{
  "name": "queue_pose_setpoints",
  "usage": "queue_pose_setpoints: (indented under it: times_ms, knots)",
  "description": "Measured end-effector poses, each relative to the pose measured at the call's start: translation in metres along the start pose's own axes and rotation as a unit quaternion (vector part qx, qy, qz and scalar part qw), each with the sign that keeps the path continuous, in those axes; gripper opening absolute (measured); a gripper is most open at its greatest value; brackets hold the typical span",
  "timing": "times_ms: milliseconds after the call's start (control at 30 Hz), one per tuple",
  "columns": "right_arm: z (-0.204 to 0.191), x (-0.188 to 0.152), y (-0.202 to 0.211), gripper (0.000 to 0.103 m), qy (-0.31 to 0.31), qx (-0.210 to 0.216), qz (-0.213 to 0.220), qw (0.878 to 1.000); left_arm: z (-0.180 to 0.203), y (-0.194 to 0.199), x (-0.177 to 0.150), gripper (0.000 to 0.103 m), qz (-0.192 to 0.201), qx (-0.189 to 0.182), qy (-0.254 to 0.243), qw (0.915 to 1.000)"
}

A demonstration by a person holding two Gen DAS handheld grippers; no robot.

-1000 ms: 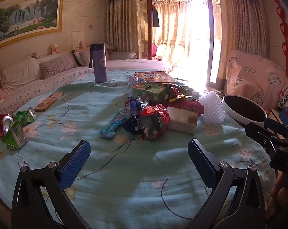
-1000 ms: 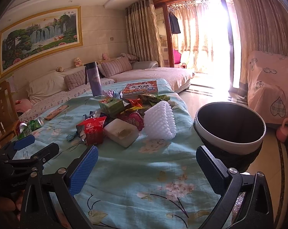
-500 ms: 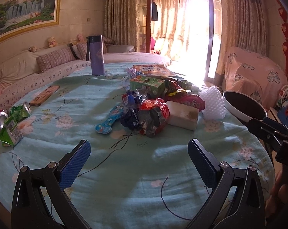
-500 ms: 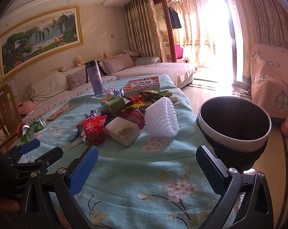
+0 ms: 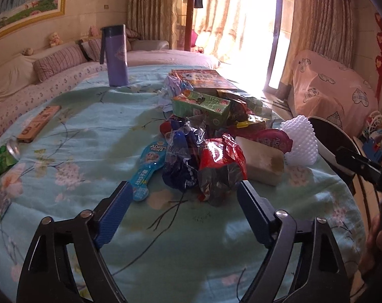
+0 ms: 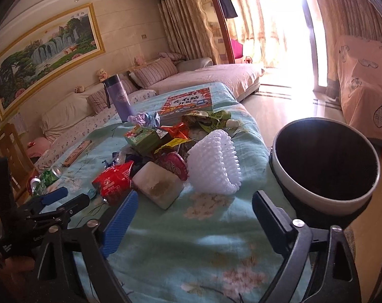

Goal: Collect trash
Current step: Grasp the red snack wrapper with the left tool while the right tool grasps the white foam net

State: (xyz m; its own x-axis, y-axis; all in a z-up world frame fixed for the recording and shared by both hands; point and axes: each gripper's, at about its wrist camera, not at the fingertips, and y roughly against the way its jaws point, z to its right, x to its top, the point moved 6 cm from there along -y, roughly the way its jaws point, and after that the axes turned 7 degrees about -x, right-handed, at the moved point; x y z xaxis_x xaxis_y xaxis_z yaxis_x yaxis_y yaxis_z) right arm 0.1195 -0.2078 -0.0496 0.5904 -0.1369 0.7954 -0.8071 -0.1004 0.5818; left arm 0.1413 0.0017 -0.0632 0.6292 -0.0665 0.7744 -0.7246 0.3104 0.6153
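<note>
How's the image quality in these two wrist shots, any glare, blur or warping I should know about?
Left wrist view: the window is blown out to white, the pile's red wrapper stays sharp, and the green can at the edge smears. Right wrist view: the same glare floods the upper right, fisheye bends the framed painting, and the bin interior is too dark to read.
</note>
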Motion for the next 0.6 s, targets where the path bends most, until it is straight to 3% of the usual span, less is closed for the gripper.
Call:
queue_pose_setpoints:
  times_ms: [133,200,267,300,333,400,433,600]
  knots:
    - [0.002,0.013,-0.019,0.077,-0.004,-0.008,-0.017,1.000,0.002,-0.019,0.004,0.080,-0.024,-0.019,-0.010,0.9995]
    - [0.005,0.017,-0.030,0.074,-0.005,-0.012,-0.026,1.000,0.005,-0.031,0.004,0.074,-0.040,-0.027,-0.018,0.9987]
    - [0.006,0.018,-0.042,0.072,-0.004,-0.017,-0.038,0.999,0.008,-0.040,0.002,0.060,-0.059,-0.040,-0.025,0.9972]
    - [0.008,0.019,-0.048,0.066,-0.003,-0.019,-0.045,0.999,0.009,-0.043,0.002,0.056,-0.066,-0.042,-0.027,0.9965]
    - [0.008,0.020,-0.053,0.061,-0.004,-0.018,-0.051,0.999,0.009,-0.044,0.002,0.045,-0.070,-0.046,-0.027,0.9961]
    - [0.008,0.018,-0.062,0.028,-0.007,-0.012,-0.068,0.998,0.009,-0.043,0.003,0.025,-0.076,-0.056,-0.019,0.9954]
    - [0.007,0.018,-0.064,0.021,-0.008,-0.010,-0.073,0.997,0.007,-0.042,0.003,0.012,-0.075,-0.062,-0.013,0.9952]
    - [0.008,0.015,-0.056,0.012,-0.012,0.008,-0.067,0.998,0.008,-0.022,0.004,0.002,-0.052,-0.066,0.002,0.9965]
